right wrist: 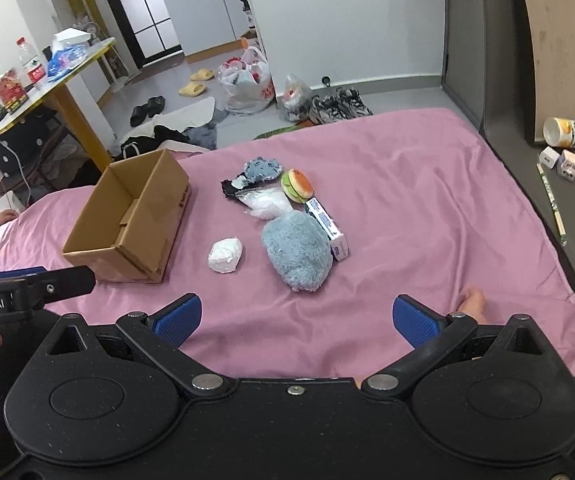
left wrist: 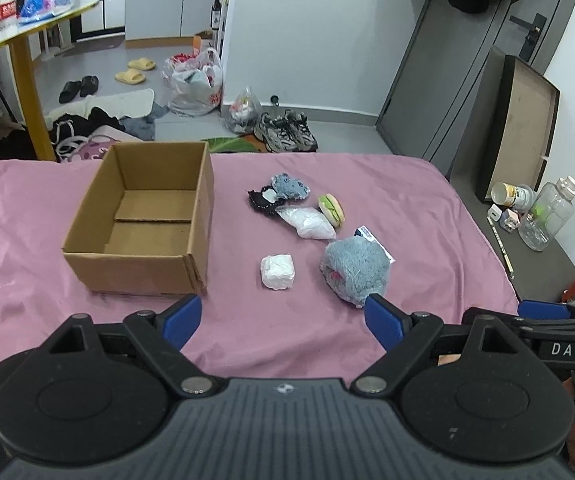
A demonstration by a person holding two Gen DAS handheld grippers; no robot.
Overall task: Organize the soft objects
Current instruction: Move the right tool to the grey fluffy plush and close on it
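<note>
- Both grippers, the left gripper (left wrist: 283, 318) and the right gripper (right wrist: 297, 318), have blue fingers spread wide, gripping nothing, above a pink bedsheet (left wrist: 407, 200).
- Just ahead of the left fingers lie a white wrapped bundle (left wrist: 278, 271) and a fluffy blue plush (left wrist: 354, 271).
- Farther off sit a clear plastic packet (left wrist: 308, 222), a burger toy (left wrist: 331, 209) and a small blue-and-black plush (left wrist: 279, 192).
- Left of them stands an empty cardboard box (left wrist: 143, 216), top open.
- Only the right view shows fully the white carton (right wrist: 326, 228) beside the fluffy plush, and a bare foot (right wrist: 472, 300) on the sheet.
</note>
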